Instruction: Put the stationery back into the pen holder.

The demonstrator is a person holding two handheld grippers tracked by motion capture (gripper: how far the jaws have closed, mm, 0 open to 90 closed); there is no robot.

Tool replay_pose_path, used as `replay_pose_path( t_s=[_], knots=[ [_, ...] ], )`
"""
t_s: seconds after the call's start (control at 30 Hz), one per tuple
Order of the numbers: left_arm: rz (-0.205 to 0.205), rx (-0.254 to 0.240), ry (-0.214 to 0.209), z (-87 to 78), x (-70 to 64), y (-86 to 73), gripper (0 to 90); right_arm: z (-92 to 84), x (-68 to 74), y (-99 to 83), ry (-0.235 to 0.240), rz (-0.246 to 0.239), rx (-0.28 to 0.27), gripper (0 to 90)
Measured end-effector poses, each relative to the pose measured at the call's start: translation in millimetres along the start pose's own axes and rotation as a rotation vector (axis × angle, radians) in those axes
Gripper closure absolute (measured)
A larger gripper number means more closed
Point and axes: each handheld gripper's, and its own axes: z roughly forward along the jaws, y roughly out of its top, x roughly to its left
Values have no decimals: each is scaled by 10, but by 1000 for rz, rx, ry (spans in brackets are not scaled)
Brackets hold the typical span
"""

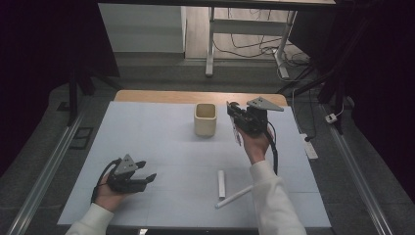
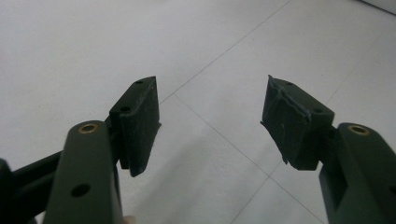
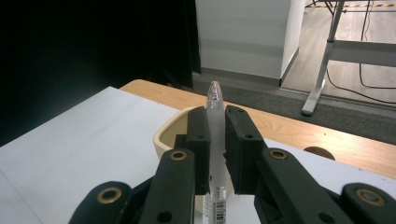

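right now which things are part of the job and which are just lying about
In the job: the right gripper shut on a clear pen; the cream cup next to it.

Lying about: two white pens on the table; the left gripper, open.

A lab: black curtains (image 1: 44,49), floor cables (image 1: 254,46), white-covered test table (image 1: 161,142).

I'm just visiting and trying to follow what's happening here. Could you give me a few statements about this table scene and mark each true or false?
1. The right gripper is clamped on a pen. True.
2. The left gripper holds a pen. False: its jaws stand open with nothing between them.
3. The cream cup lies tipped on its side. False: it stands upright.
4. Two white pens lie on the table near the person's right sleeve. True.
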Motion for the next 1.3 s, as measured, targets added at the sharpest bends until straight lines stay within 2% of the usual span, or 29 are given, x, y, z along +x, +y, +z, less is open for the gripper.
replay_pose_path(
  t_s=[0.13, 0.43, 1.3],
  knots=[
    [1, 2, 0, 6, -2, 0, 366, 33, -5, 9, 21, 26, -10, 804],
    [3, -4, -4, 2, -4, 6, 366, 108, 21, 75, 37, 18, -35, 804],
    [4, 3, -12, 25, 6, -2, 365, 368, 71, 239, 34, 11, -47, 804]
  ],
)
